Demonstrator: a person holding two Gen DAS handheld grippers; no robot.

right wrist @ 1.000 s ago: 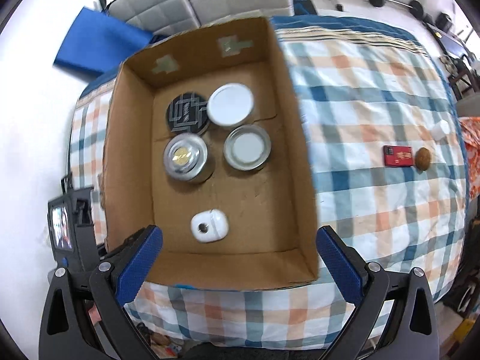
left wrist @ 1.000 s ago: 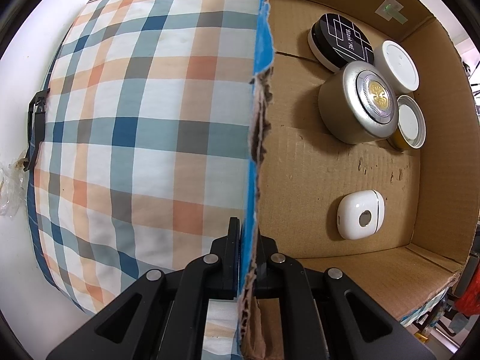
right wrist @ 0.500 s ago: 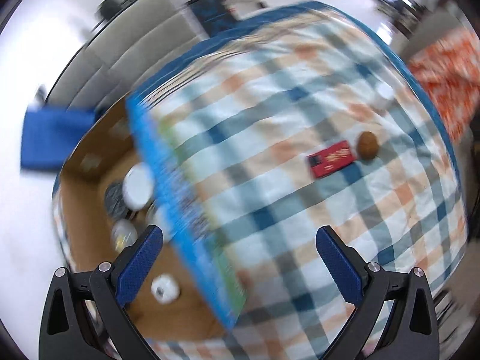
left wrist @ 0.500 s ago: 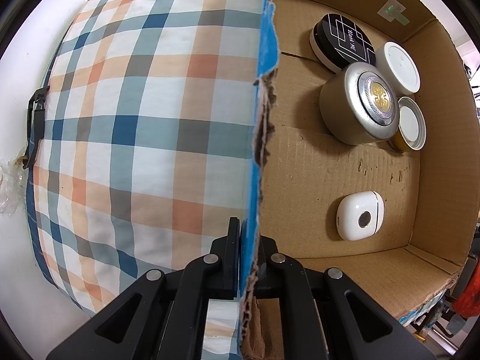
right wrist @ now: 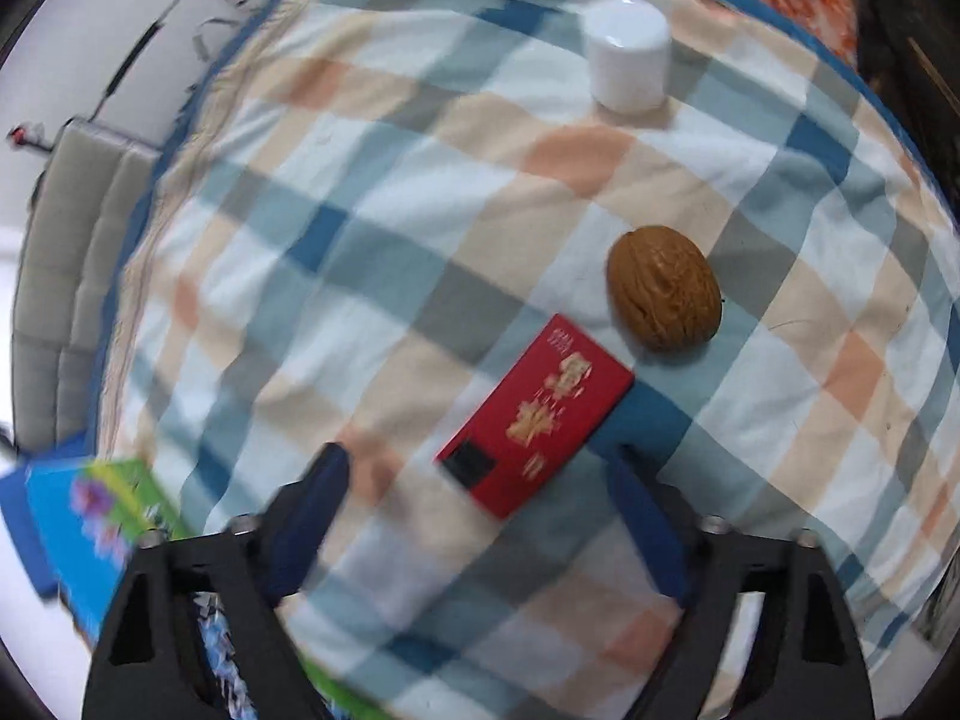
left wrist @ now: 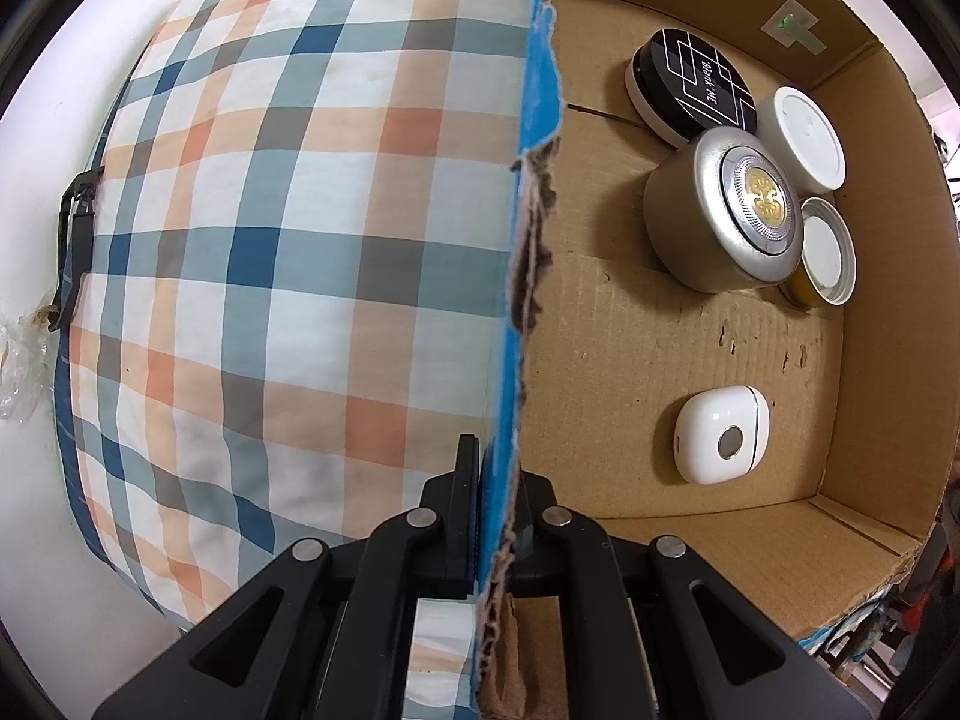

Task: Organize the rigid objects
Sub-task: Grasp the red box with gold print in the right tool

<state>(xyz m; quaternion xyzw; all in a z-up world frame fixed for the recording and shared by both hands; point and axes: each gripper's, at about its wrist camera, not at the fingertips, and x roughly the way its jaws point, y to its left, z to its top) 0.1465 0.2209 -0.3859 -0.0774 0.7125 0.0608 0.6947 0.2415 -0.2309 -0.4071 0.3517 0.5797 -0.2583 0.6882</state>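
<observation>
My left gripper (left wrist: 495,468) is shut on the torn blue-faced side wall (left wrist: 528,228) of a cardboard box (left wrist: 876,312). Inside the box lie a black round tin (left wrist: 690,84), a silver tin (left wrist: 720,216), a white-lidded jar (left wrist: 804,138), a yellow jar (left wrist: 828,264) and a small white case (left wrist: 720,435). My right gripper (right wrist: 480,474) hangs over the plaid cloth, jaws closing, nothing pressed between them. A red flat box (right wrist: 540,414) lies between and just beyond its fingertips. A brown walnut (right wrist: 663,288) and a white cap (right wrist: 627,57) sit farther off.
The plaid cloth (right wrist: 372,252) covers a soft surface. A grey cushioned seat (right wrist: 66,252) stands at the left in the right wrist view. The box's blue and green printed outer face (right wrist: 90,528) shows at the lower left there. White floor (left wrist: 36,210) lies left of the cloth.
The right gripper has swung away from above the box to the cloth beside it, sunk toward the red flat box, and its jaws have narrowed. The left gripper has kept still on the wall.
</observation>
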